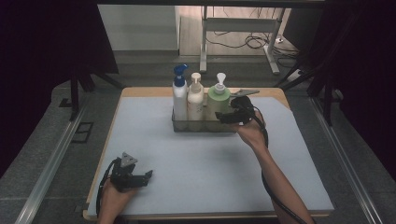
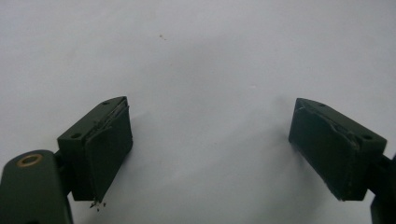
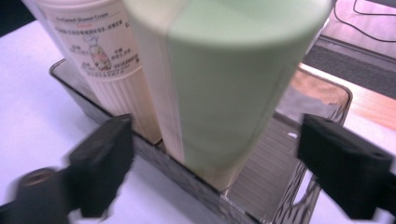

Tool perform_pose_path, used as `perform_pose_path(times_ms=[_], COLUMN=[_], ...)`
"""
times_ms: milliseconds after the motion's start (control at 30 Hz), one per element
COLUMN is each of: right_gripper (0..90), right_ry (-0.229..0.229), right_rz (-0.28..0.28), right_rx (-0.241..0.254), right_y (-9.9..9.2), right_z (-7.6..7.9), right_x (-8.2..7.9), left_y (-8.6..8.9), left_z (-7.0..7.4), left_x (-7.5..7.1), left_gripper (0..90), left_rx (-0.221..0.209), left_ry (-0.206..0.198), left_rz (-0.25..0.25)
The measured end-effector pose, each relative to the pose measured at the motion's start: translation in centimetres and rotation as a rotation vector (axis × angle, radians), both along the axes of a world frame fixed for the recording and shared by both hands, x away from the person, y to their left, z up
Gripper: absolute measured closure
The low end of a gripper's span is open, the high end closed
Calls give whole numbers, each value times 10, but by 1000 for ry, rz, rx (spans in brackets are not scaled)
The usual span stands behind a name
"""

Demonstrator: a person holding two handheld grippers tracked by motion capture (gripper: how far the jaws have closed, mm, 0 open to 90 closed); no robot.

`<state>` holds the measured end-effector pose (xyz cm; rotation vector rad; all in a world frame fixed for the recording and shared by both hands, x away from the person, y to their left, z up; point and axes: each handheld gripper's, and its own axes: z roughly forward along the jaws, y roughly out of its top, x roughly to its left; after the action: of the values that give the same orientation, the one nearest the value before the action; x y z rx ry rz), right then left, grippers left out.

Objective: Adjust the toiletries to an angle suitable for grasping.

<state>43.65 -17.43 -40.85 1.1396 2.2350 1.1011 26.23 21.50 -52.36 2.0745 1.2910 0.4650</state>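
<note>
front of table: wide open mat (image 1: 196, 163), lots of room to move around
middle back: tray (image 1: 180, 126) with blue-pump bottle (image 1: 179, 95), cream bottle (image 1: 195, 100) and green bottle (image 1: 218, 99) packed tight, no gap between them
tray right end: bare floor beside green bottle
left gripper (image 1: 148, 174): nothing near it, just mat

Wooden table (image 1: 140, 92) under pale mat (image 1: 187, 158), dark tray (image 1: 204, 126) on top

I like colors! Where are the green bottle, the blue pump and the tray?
green bottle (image 3: 229, 88), right gripper view, its body
blue pump (image 1: 180, 72), high view, its head
tray (image 3: 280, 158), right gripper view, its ribbed floor
</note>
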Motion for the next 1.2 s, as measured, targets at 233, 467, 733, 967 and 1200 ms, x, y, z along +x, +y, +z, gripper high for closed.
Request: perform_pose_path(times_ms=[233, 467, 733, 967, 1200], right_gripper=[480, 788, 895, 894, 895], right_ry=[6, -20, -16, 10, 30], right_rz=[3, -23, -80, -108, -108], right_rx=[37, -17, -60, -40, -25], right_y=[-16, -23, -22, -20, -14], right_z=[-4, -11, -20, -31, -39], right_x=[-5, -2, 16, 30, 35], left_y=[0, 0, 0, 0, 0], left_z=[0, 0, 0, 0, 0], left_x=[0, 0, 0, 0, 0], left_gripper=[134, 134, 134, 134, 134], left_rx=[0, 1, 0, 0, -1], left_ry=[0, 0, 0, 1, 1], left_rz=[0, -1, -1, 0, 0])
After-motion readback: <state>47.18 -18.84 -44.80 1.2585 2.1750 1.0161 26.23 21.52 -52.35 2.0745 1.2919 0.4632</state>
